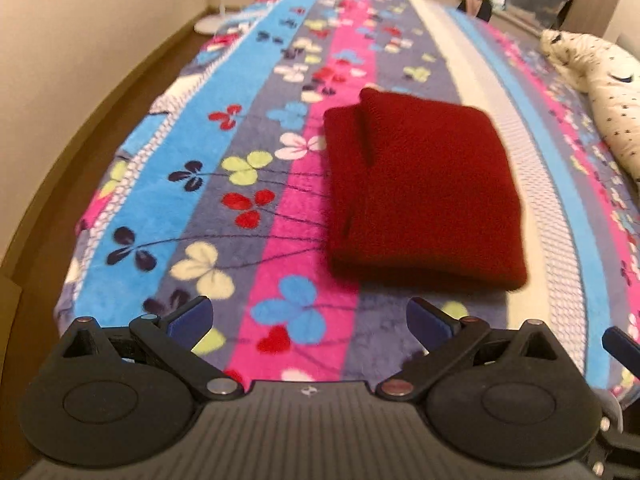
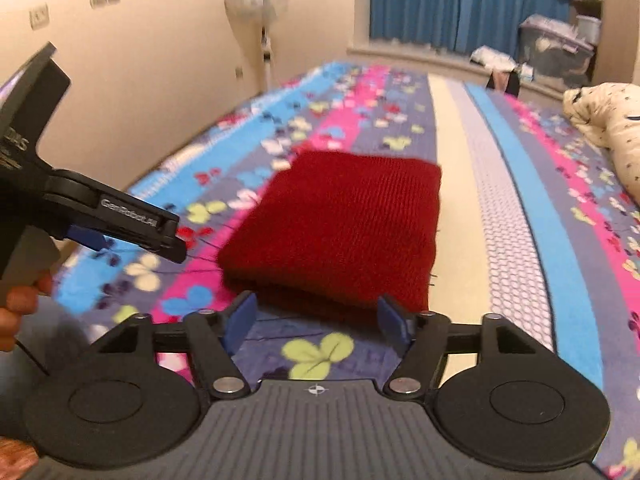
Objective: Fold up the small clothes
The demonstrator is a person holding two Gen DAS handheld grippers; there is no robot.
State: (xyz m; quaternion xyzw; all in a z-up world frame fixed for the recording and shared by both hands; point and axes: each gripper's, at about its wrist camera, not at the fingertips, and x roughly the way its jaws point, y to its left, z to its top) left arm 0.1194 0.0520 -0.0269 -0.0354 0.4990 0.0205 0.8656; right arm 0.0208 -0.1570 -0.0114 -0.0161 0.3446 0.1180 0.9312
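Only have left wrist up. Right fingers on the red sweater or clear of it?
Observer: Clear. The right gripper is open, nothing between its fingers; the folded red sweater lies on the blanket just beyond them.
Operator: Left gripper from outside?
Observer: The left gripper hangs above the blanket, left of the sweater, not touching it; a hand grips its handle.
Operator: That white base by the wall?
Observer: It belongs to a standing fan; its head shows in the right wrist view.
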